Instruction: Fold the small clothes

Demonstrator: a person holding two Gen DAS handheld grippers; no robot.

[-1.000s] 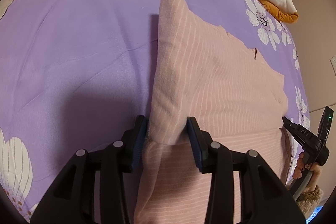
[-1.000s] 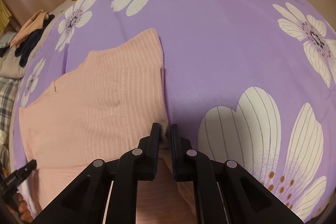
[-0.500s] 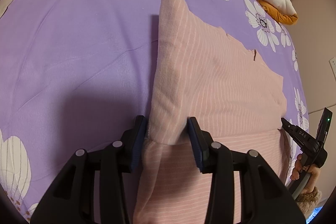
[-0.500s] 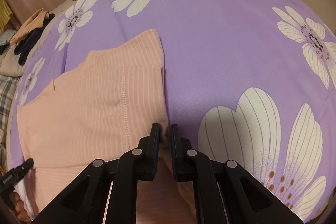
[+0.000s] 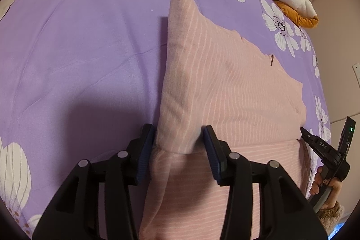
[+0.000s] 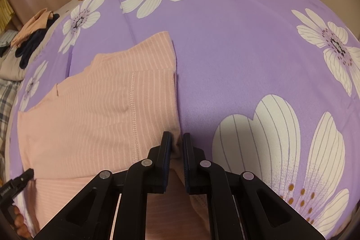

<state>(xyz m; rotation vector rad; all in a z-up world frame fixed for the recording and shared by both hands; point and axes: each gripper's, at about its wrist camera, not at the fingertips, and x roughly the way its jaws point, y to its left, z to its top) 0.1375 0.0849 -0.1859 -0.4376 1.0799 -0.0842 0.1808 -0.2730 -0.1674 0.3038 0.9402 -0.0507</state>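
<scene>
Nearest, the left gripper has just been easing its jaws apart; the folded corner of the pink striped knit garment sits between them, no longer squeezed. The right gripper is pinching the garment's other corner. The fold lies mid-way across the purple flowered bedspread, seemingly being released.

A home bedroom is indicated by a bed covered in a purple daisy-print sheet (loose clothes heaped beside it).
</scene>
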